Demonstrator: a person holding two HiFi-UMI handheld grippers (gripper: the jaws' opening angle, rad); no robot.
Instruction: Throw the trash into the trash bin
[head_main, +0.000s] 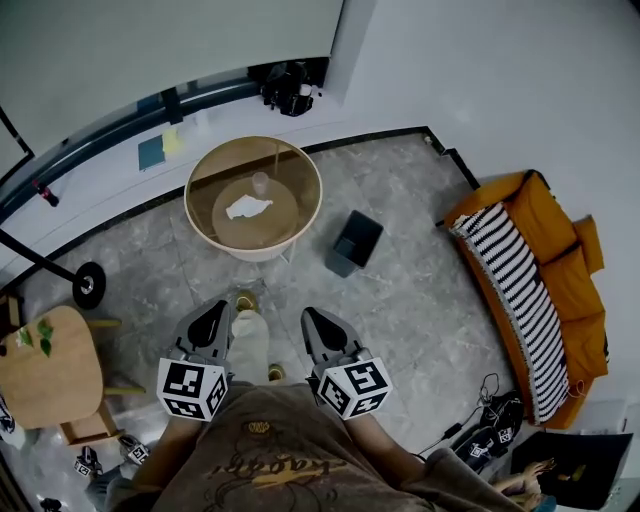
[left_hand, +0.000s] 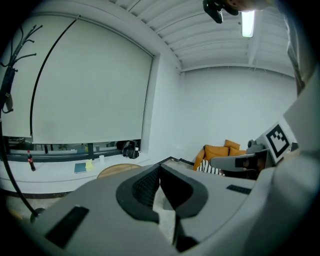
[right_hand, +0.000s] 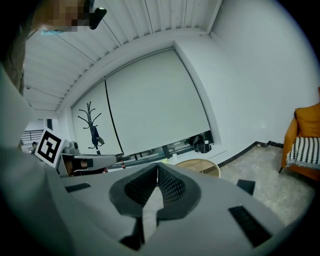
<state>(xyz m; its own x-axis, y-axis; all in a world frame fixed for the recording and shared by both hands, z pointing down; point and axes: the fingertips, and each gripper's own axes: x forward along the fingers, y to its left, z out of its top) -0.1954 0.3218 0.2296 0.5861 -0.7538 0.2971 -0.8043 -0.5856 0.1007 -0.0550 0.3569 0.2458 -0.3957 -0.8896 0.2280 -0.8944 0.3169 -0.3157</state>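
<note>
Holding left claw (head_main: 214, 312) and right claw (head_main: 312, 318) pressed together tip to tip on nothing, low over the floor (head_main: 420, 300) and well short of the round desk (head_main: 305, 205). Seeing the crumpled white trash (head_main: 248, 207) near the middle of that desk, just beside a small cup (head_main: 260, 183), and the dark trash bin (head_main: 353, 242) open-topped on the floor near the desk's right side.

Could easily shove the light wad away by arriving without parting a claw. Could tip the cup, being so close. Could pinch too little and drop it short of the bin's narrow mouth. Cannot tell whether it lies on a glass top or a shelf beneath, so might strike glass.

Grey marbled tiles, white walls, a drawn blind (head_main: 150, 50), an orange sofa (head_main: 540, 220) with striped throw (head_main: 510, 290), a small wooden side table (head_main: 45, 370)
</note>
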